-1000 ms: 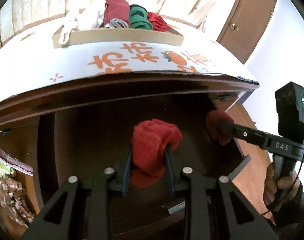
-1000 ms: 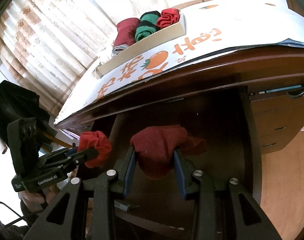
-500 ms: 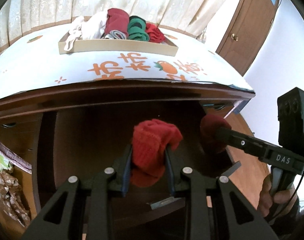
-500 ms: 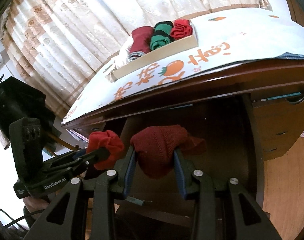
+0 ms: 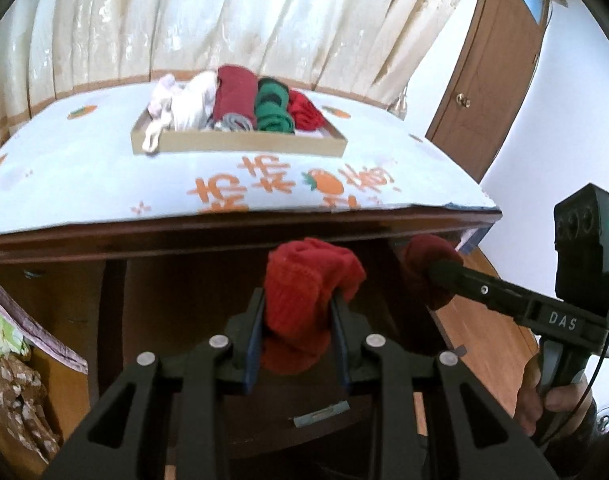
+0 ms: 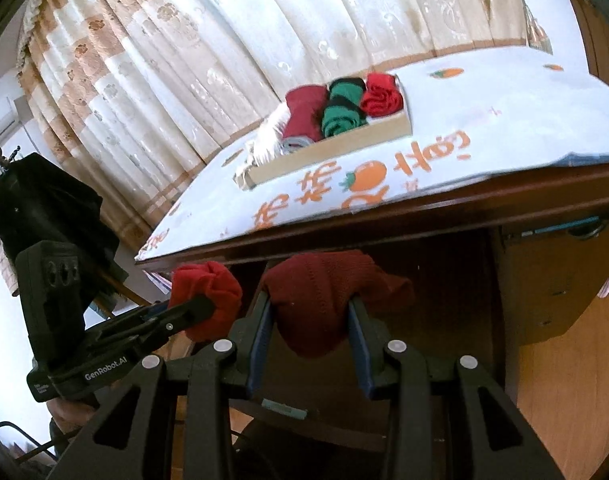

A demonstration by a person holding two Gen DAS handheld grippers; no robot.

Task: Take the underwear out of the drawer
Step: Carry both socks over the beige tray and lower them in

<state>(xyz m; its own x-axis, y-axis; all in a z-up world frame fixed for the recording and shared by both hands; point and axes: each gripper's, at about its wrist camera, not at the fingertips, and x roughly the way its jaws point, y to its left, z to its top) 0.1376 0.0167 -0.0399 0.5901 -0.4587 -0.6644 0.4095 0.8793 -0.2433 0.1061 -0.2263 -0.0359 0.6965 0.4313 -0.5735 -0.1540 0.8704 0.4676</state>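
My left gripper is shut on a bright red rolled underwear, held in front of the desk's dark opening, just below the desk edge. My right gripper is shut on a dark red rolled underwear, held at about the same height. Each gripper shows in the other's view: the right gripper with its dark red piece at the right, the left gripper with its bright red piece at the left. The drawer itself is not clearly seen.
A shallow cardboard tray on the desk top holds white, dark red, green and red rolled garments; it also shows in the right wrist view. A white cloth with orange prints covers the desk. Curtains hang behind, and a wooden door stands at right.
Both grippers have risen with their garments, from low in front of the desk opening to near the desk edge, so the desk top and tray now show from above.
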